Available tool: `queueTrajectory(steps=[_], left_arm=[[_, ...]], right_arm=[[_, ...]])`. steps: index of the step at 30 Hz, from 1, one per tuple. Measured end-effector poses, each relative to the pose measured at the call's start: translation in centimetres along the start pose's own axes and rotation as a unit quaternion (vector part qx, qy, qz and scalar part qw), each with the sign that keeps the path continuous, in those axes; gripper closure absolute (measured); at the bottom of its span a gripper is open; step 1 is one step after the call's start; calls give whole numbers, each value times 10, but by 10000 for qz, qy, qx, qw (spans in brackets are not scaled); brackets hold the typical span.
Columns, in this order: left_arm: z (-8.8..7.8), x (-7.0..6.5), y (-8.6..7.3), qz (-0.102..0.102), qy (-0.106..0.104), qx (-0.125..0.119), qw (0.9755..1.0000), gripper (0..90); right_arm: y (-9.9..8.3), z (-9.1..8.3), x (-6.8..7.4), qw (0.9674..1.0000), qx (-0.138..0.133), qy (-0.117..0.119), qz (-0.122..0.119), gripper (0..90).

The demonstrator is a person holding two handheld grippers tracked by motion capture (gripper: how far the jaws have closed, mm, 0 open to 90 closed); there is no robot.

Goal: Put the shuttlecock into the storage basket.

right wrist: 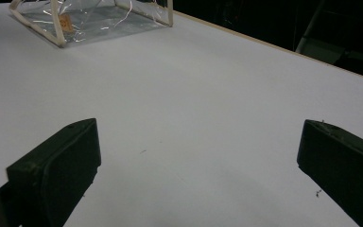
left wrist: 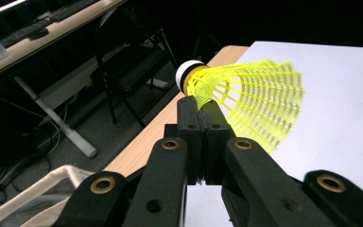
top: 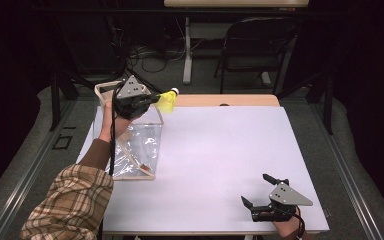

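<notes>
**K:** Shuttlecock point(top: 168, 101) is in the left gripper point(top: 152, 100), up off the worktop point(top: 220, 150) at the far-left corner. Yellow mesh skirt, white cap with a dark band.

**M:** Grip?

**K:** Fingers point(left wrist: 189, 125) pressed together on the narrow end of the skirt, just behind the cap. In the left gripper view the shuttlecock point(left wrist: 246, 97) lies about level, cap pointing off past the worktop's far edge, skirt flaring back over the white surface.

**M:** What's under it?

**K:** Clear plastic box with a pale wooden frame point(top: 137, 145), standing on the left side of the worktop. Left gripper hangs above its far end; the shuttlecock sticks out just past the box's far-right corner. Nothing touching the box that I can see. Person's left forearm, plaid sleeve point(top: 72, 200), comes in from bottom left alongside it.

**M:** Middle of the worktop?

**K:** Bare white sheet.

**M:** Right side?

**K:** Right gripper point(top: 265, 192) sits low at the near-right corner, well apart from the box and the shuttlecock. Fingers point(right wrist: 56, 170) spread wide, nothing between them. Right gripper view looks across the worktop point(right wrist: 194, 118) with the box point(right wrist: 90, 19) far off at top left.
</notes>
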State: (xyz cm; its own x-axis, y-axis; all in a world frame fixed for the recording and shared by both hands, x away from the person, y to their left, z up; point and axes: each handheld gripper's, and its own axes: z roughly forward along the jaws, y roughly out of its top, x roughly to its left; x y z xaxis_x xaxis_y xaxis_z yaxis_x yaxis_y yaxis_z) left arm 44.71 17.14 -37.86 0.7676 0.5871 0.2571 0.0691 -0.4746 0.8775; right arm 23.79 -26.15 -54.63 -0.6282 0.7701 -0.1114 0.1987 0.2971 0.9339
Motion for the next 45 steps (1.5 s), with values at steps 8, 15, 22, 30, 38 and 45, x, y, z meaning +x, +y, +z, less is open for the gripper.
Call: queueTrajectory(steps=[8,15,22,30,38,45], left_arm=[[-5,6,-1,-7,93,4,10000,893],[-12,12,-2,-59,198,-1,9998,893],[-17,19,-2,-115,309,-16,9995,893],[-22,25,0,-147,396,-46,9991,893],[-26,30,-1,-211,491,-68,9985,893],[-29,33,-3,-266,539,-86,9982,893]], right_arm=[[0,0,0,10000,7,-1,-2,0],[0,0,0,10000,10,-1,-4,0],[0,0,0,10000,11,3,-7,0],[0,0,0,10000,18,-9,-11,0],[-1,0,0,10000,27,-5,-17,0],[-1,0,0,10000,26,-1,-19,0]])
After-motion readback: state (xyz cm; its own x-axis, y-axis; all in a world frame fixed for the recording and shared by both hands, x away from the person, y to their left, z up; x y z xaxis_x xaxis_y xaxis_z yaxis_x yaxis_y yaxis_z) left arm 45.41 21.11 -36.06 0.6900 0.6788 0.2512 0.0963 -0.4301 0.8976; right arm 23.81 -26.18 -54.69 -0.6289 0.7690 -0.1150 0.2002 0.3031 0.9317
